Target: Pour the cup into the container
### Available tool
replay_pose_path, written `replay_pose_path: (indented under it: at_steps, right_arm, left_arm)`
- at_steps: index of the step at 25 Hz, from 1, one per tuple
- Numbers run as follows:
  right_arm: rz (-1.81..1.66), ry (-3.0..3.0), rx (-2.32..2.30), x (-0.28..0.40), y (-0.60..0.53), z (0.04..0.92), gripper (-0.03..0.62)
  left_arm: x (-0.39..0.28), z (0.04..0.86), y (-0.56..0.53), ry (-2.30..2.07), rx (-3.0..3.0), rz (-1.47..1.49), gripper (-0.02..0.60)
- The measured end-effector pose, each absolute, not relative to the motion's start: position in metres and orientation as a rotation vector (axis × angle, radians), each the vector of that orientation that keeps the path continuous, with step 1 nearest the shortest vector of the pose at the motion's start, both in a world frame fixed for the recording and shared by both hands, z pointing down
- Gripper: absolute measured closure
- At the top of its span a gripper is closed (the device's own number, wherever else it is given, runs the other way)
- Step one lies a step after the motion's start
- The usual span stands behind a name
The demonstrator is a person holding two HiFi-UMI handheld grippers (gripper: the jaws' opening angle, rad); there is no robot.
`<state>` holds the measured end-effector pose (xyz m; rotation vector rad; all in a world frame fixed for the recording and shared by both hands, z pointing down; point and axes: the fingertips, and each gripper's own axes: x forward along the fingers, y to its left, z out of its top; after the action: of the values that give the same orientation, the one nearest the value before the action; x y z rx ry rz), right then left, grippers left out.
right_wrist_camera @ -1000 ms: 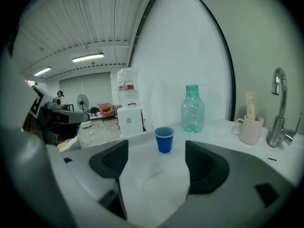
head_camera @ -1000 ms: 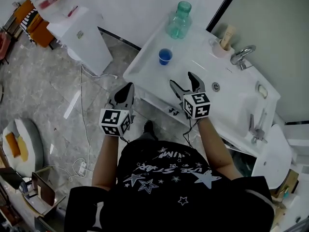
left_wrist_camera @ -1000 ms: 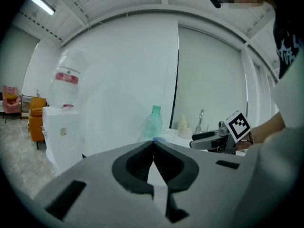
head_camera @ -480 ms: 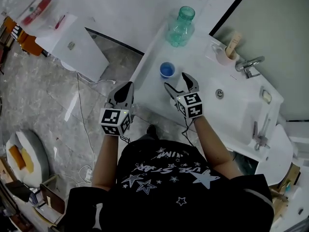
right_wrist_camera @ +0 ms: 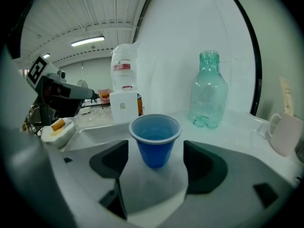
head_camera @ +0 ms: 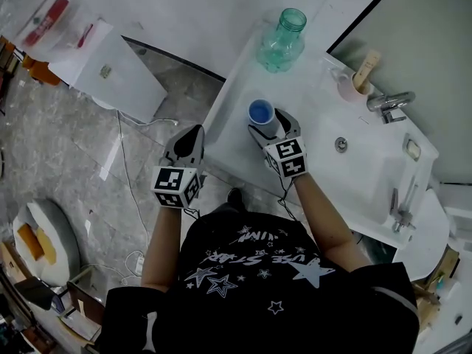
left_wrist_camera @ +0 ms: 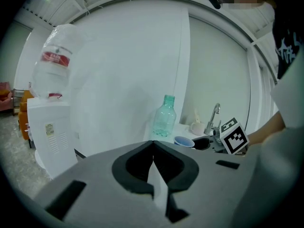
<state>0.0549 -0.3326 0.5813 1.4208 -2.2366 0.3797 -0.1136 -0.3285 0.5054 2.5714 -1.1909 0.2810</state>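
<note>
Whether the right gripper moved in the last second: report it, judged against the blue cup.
Yes. The right gripper has advanced to the blue cup: its open jaws now flank the cup, which earlier stood clear ahead of them.

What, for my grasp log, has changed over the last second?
The right gripper has moved forward to the blue cup. Its open jaws now flank the cup with gaps on both sides, so nothing is gripped yet. The left gripper stayed shut and empty, beside the counter. The cup, the green bottle and the mug kept their places.
</note>
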Motion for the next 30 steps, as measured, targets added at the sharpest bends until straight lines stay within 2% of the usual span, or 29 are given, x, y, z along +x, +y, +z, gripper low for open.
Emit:
replay_pose_path:
  at_steps: [9,18,30]
  right_arm:
    - [0.359,-2.236,1.411,0.047,-0.349,0.589,0.235]
    - [0.361,-2.279,1.405,0.043,-0.356,0.587,0.285]
    - [0.31,-2.301,1.42,0.054,-0.355,0.56,0.301]
  left_arm:
    - [-0.114,0.513,-0.334,-1.172,2.564,0.298,0.572]
    - [-0.115,0.517,-0.339,-1.154,2.559,0.316,0.572]
    - [-0.11,0.511,-0.336,-1.146,2.572,0.314,0.572]
